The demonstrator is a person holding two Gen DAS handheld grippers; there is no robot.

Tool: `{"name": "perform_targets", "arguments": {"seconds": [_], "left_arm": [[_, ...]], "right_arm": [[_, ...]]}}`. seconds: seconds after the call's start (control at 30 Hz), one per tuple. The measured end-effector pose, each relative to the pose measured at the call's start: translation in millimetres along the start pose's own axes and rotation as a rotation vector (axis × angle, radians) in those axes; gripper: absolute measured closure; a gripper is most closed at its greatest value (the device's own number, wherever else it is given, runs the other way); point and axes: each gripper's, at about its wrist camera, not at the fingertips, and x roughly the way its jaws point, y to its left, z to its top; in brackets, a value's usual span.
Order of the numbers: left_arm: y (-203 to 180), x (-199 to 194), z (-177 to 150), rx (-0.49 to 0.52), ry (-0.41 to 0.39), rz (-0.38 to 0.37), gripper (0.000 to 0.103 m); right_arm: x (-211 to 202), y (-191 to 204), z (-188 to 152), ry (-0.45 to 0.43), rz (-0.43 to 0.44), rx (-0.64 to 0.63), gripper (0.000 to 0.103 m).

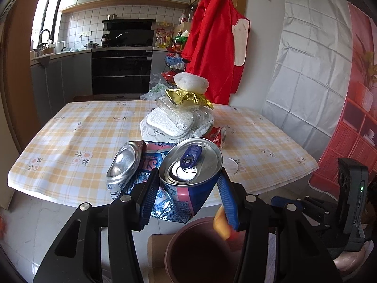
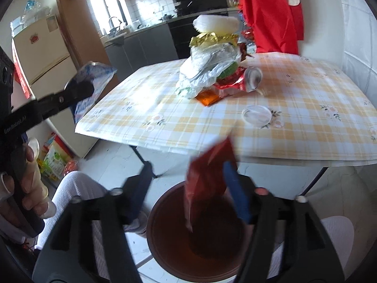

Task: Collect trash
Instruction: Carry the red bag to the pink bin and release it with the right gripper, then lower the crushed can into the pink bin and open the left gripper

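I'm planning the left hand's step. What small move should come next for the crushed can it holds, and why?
Probably carry the left gripper a little toward the brown bin and open it there. It is shut on the crushed blue can, which sits beyond the bin's rim, while the right gripper stands open with the red wrapper over the bin.

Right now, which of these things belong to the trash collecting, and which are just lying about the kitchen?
Part of the job:
- crushed blue can in the left gripper
- red wrapper at the open right gripper
- brown bin
- trash pile on the table

Just lying about:
- red garment
- oven
- fridge
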Motion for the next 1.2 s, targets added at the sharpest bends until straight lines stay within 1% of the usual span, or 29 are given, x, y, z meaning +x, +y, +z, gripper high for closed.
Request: {"name": "perform_targets", "arguments": {"seconds": [0.07,0.1,0.13,0.23,0.47,0.7,0.83,0.97,1.03,1.07,1.1,1.17,1.2], "left_arm": [[0,1,-1,0.0,0.006,-0.004,0.054],[-1,2,-1,0.001,0.011,-0.008,0.054],[-1,3,-2,0.002,0.014,-0.009,0.054],[-4,5,-2,0.008,0.022,-0.014,0.054],[-11,9,-5,0.017,0.044,-0.036,0.054],[-29,21,-13,0.053,0.085,-0.093,0.054],[-41,32,-19,0.08,0.115,-0.128,0.054],[-57,46,-25,0.098,0.153,-0.19,0.054],[-63,52,-28,0.115,0.169,-0.206,0.052],[-68,55,-30,0.138,0.181,-0.199,0.043],[-69,57,-31,0.149,0.184,-0.188,0.029],[-69,53,-31,0.159,0.153,-0.166,0.019],[-69,51,-30,0.159,0.142,-0.16,0.017]], "right_arm": [[-5,-5,2,-0.037,-0.028,0.026,0.021],[-7,-7,3,-0.05,-0.041,0.034,0.013],[-10,-10,4,-0.071,-0.064,0.044,0.009],[-17,-18,7,-0.115,-0.119,0.074,0.006],[-32,-33,9,-0.183,-0.227,0.117,0.006],[-43,-44,6,-0.228,-0.26,0.148,0.006],[-45,-56,2,-0.229,-0.273,0.184,0.006],[-48,-66,-3,-0.222,-0.288,0.208,0.006],[-48,-72,-5,-0.219,-0.296,0.223,0.006],[-48,-75,-5,-0.217,-0.296,0.234,0.006],[-48,-78,-6,-0.214,-0.294,0.246,0.006],[-45,-82,-7,-0.204,-0.292,0.265,0.006],[-43,-83,-8,-0.199,-0.292,0.268,0.006]]}}
